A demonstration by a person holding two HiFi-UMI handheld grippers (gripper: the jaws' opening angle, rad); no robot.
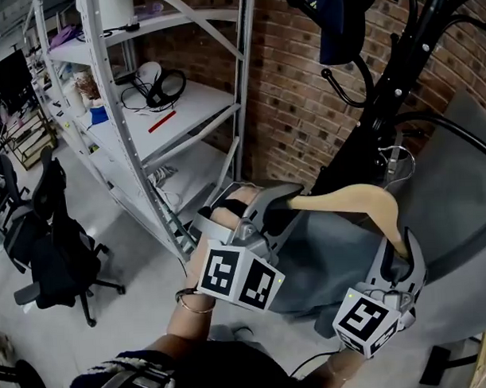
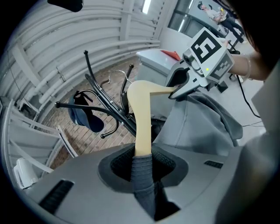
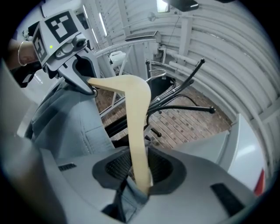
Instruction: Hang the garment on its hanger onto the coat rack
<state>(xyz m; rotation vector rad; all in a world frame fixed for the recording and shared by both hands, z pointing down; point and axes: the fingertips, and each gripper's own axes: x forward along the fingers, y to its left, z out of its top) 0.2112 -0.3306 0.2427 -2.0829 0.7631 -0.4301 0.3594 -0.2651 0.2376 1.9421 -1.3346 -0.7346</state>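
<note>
Looking down from the head view, the pale wooden hanger (image 1: 362,199) carrying the grey fabric garment (image 1: 333,258) sits near the black metal coat rack (image 1: 398,80). In the left gripper view, the left gripper (image 2: 142,168) has its fingers clamped on one cloth-wrapped hanger arm. In the right gripper view, the right gripper (image 3: 141,177) has its fingers clamped on the other arm, apparently pinching cloth too.

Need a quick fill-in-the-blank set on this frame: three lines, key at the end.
1. The left tongs and right tongs each clamp one end of a wooden ____.
2. The garment draped over it is ____ in colour.
3. The black coat rack stands before a wall built of ____.

Missing words: hanger; grey; brick.
</note>
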